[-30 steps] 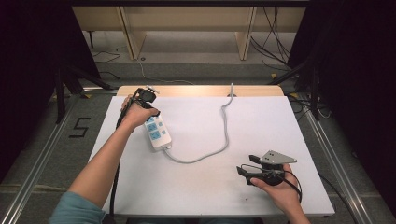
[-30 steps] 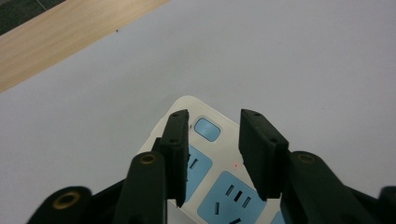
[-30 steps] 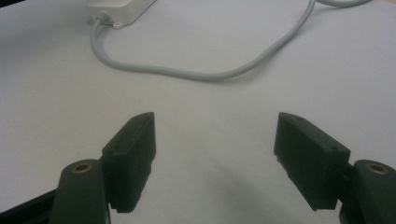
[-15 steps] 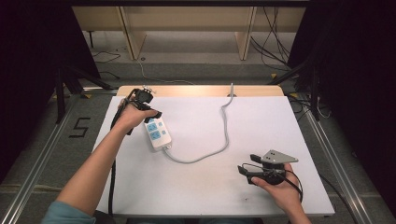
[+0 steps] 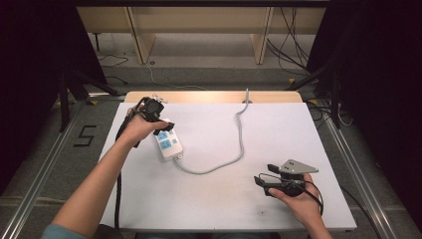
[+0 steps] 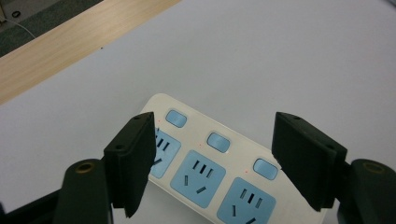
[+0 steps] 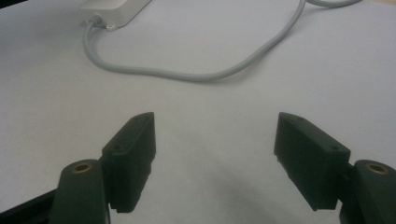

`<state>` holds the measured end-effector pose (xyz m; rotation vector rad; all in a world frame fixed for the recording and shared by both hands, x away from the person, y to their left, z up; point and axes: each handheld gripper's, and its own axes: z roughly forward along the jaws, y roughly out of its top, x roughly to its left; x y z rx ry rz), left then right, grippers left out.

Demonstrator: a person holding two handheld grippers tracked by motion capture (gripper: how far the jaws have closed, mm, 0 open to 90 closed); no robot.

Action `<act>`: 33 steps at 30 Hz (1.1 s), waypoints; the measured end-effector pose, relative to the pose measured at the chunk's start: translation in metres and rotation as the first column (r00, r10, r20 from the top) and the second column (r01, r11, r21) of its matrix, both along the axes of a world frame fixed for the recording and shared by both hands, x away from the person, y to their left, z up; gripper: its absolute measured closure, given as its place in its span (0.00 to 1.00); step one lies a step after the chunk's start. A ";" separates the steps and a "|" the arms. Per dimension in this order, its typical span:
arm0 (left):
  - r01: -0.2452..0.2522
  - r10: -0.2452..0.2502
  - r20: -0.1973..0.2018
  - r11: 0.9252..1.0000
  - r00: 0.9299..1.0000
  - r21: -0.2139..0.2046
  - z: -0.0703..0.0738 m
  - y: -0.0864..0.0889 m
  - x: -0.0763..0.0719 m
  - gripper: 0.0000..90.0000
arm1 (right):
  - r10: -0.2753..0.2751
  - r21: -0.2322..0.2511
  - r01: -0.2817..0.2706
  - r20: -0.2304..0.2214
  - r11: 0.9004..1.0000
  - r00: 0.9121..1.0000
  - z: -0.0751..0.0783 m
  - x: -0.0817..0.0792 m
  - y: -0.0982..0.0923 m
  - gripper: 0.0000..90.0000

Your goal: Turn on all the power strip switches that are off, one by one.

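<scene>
A white power strip (image 5: 168,144) with blue sockets and blue switches (image 6: 215,175) lies on the white table (image 5: 224,199) at the left. Its grey cable (image 5: 238,144) curves right and runs to the far edge. My left gripper (image 5: 162,127) hovers just above the strip's far end; its jaws have just been opening, they stand wide, and the strip lies below and between them untouched. My left gripper (image 6: 212,161) looks down on three sockets. My right gripper (image 5: 264,180) rests open near the front right, with bare table between the jaws (image 7: 215,156) and the cable (image 7: 196,74) ahead.
A wooden strip (image 5: 209,96) borders the table's far edge. Beyond it stand wooden shelf legs (image 5: 261,35) and floor cables. Metal rails (image 5: 358,179) run along both sides of the table. A "5" mark (image 5: 85,135) is on the floor at left.
My left gripper has opened and drawn slightly back and up from the power strip, which stays flat on the table. The right hand and gripper have kept still.
</scene>
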<state>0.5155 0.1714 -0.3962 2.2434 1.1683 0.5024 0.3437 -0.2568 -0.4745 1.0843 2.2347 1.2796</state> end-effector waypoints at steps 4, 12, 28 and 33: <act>0.021 -0.021 0.012 1.000 1.000 -0.013 0.002 -0.001 -0.008 0.33 | -0.006 0.004 0.006 0.003 1.000 1.000 0.000 0.000 -0.001 0.34; 0.055 -0.053 0.033 0.996 0.998 -0.076 0.004 0.000 -0.025 0.29 | -0.009 -0.001 0.009 0.002 1.000 1.000 0.001 0.001 -0.002 0.34; 0.082 -0.077 0.085 0.995 0.993 -0.061 -0.003 0.010 -0.053 0.23 | -0.011 -0.002 0.011 0.005 1.000 1.000 0.002 0.001 -0.003 0.34; 0.093 -0.087 0.095 0.993 0.992 -0.066 -0.008 0.014 -0.064 0.21 | -0.012 -0.006 0.012 0.005 1.000 1.000 0.002 0.001 -0.004 0.34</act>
